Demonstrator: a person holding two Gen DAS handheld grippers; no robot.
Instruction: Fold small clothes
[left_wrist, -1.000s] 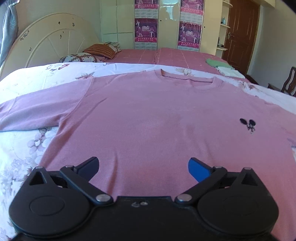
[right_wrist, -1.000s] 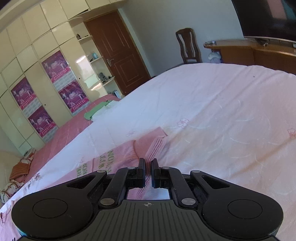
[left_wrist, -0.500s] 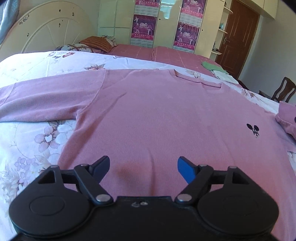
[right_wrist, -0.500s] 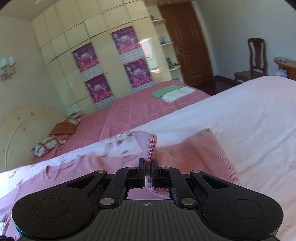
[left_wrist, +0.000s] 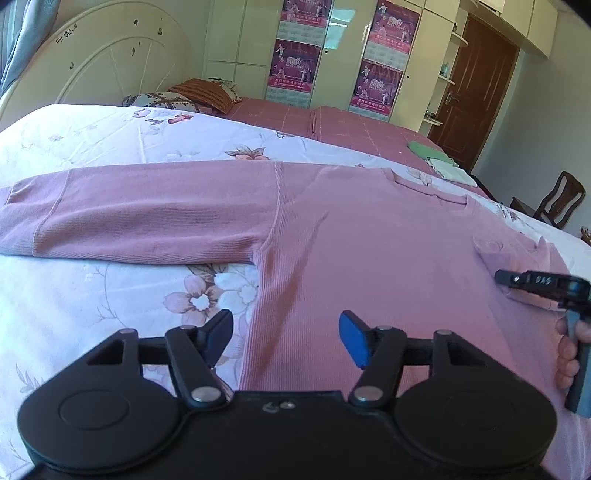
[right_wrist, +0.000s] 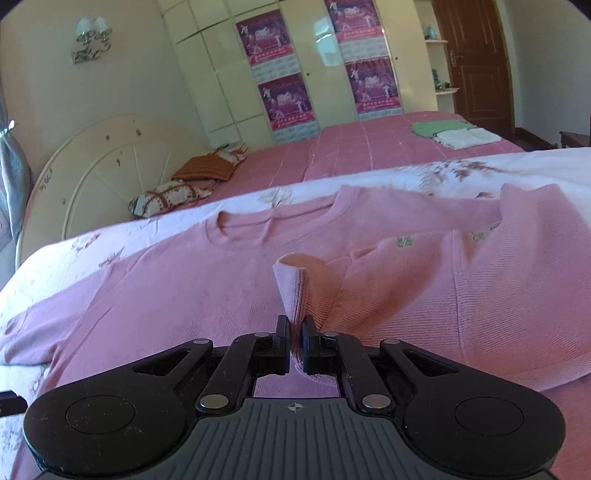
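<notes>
Left wrist view: the left gripper (left_wrist: 286, 338) hangs over the lower side edge of a pink sweater (left_wrist: 369, 258) that lies flat on a floral bedsheet (left_wrist: 110, 295). Its jaws stand partly apart and have just been closing; the sweater's edge lies below the gap, but the blue pads do not press on it. One sleeve (left_wrist: 140, 218) stretches out flat toward 9 o'clock. The collar (left_wrist: 432, 188) sits toward 1 o'clock. At 3 o'clock the right gripper (left_wrist: 498, 277) comes in from the side, pinching a pink cuff (left_wrist: 524, 297), with a hand (left_wrist: 569, 350) wrapped round its grey handle. At 12 o'clock, beyond the sheet, lie a pink bedspread (left_wrist: 351, 129) and pillows (left_wrist: 184, 98) against a cream headboard (left_wrist: 110, 62).

Right wrist view: the right gripper (right_wrist: 294, 345) has its jaws nearly together, clamped on the cuff (right_wrist: 295, 284) of the other sleeve. The cuff stands up in a small cone straight ahead at 12 o'clock, over the chest of the sweater (right_wrist: 184, 295). The sleeve is folded across the body and trails toward 2 o'clock. The collar (right_wrist: 280, 218) lies at 12 o'clock, farther off. Folded green and white clothes (right_wrist: 454, 133) rest on the bedspread (right_wrist: 351, 155) at 1 o'clock, well apart from the sweater.
</notes>
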